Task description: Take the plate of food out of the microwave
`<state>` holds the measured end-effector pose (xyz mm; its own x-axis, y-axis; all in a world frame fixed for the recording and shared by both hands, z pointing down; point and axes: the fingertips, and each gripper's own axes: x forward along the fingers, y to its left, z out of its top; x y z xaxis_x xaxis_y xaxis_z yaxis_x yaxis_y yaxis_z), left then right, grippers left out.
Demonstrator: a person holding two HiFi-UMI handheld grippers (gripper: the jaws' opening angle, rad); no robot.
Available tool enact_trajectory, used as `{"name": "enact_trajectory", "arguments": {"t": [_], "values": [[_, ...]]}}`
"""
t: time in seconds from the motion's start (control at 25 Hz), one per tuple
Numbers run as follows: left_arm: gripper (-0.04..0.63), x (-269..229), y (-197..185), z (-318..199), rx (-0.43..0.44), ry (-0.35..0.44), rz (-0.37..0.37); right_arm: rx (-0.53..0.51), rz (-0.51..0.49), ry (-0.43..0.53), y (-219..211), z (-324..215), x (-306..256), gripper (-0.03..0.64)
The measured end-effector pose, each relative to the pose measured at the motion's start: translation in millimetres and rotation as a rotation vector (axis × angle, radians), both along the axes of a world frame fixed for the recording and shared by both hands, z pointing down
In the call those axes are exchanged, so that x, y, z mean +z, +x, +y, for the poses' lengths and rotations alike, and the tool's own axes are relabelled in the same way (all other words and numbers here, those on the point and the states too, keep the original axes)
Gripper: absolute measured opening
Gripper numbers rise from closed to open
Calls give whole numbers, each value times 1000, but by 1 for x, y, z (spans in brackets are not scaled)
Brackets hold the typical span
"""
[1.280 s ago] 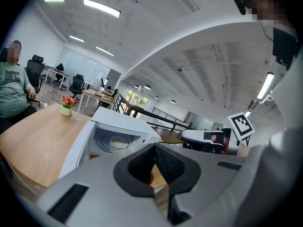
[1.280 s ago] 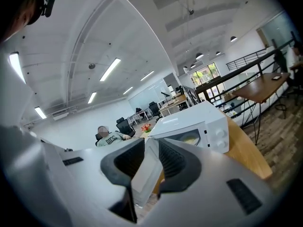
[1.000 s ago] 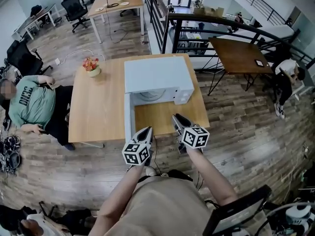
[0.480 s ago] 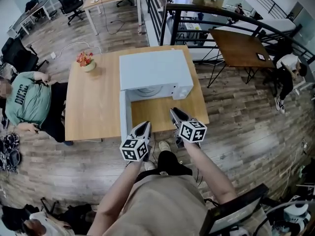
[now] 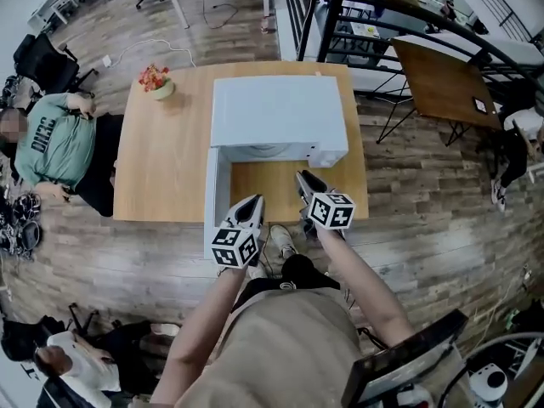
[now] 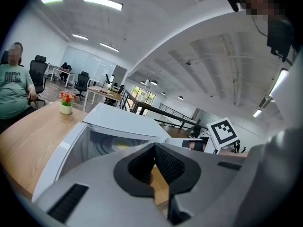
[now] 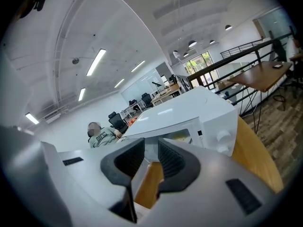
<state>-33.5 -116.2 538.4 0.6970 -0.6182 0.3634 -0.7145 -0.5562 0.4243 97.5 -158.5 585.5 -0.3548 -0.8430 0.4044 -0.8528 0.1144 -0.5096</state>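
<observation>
A white microwave (image 5: 279, 113) stands on the wooden table (image 5: 161, 160) with its door (image 5: 210, 189) swung open to the left. Inside it lies the plate of food (image 6: 120, 145), pale with something yellow on it; the same plate of food (image 7: 182, 137) shows in the right gripper view. Only the plate's rim (image 5: 262, 151) shows from above. My left gripper (image 5: 254, 201) hovers over the table's front edge beside the door, its jaws (image 6: 154, 148) shut and empty. My right gripper (image 5: 303, 178) points at the cavity from the right front, its jaws (image 7: 151, 148) open a narrow gap with nothing in it.
A small flower pot (image 5: 157, 82) sits at the table's far left corner. A person in a green shirt (image 5: 59, 147) sits left of the table. A dark brown table (image 5: 446, 79) and a black railing (image 5: 357, 7) lie beyond on the right.
Both grippers have moved forward over the table's front edge toward the open microwave, the right one more and a little lower. Their jaws look unchanged.
</observation>
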Motion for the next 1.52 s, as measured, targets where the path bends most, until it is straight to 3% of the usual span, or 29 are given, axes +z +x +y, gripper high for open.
{"name": "enact_trajectory", "arguments": {"t": [0.32, 0.72, 1.32, 1.52], "values": [[5, 18, -2, -19, -86, -4, -46, 37, -100, -110, -2, -46, 67, 89], [5, 33, -14, -24, -154, -32, -83, 81, -108, -152, 3, -84, 131, 89], [5, 54, -11, -50, -159, -59, -104, 72, -61, -156, 0, -108, 175, 89], [5, 54, -13, -59, -123, -54, -139, 127, -73, -125, 2, -126, 181, 89]]}}
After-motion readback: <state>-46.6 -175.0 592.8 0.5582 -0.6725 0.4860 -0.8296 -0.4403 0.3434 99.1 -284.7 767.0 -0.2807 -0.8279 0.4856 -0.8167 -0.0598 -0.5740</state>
